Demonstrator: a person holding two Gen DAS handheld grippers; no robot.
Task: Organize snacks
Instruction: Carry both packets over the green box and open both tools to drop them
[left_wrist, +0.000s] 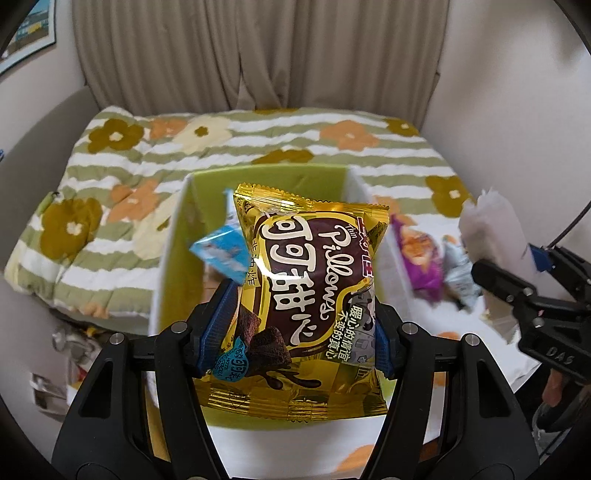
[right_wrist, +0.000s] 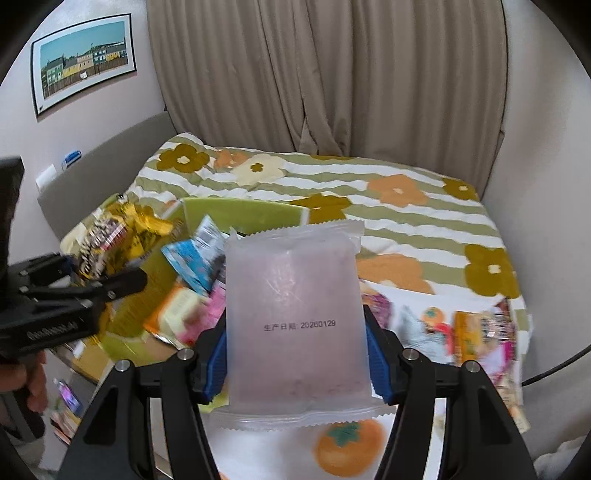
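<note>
Holding a gold bag (left_wrist: 303, 295) tight between its blue pads, the left gripper (left_wrist: 291, 332) fills the middle of the left view. Behind the bag sits a green box (left_wrist: 258, 181) with a blue pack (left_wrist: 221, 254) inside. In the right view, the right gripper (right_wrist: 295, 354) squeezes a frosty white bag (right_wrist: 293, 317) in the middle. More snacks (right_wrist: 480, 332) lie at the right, on the flower blanket (right_wrist: 406, 192). The green box is at the middle left there.
</note>
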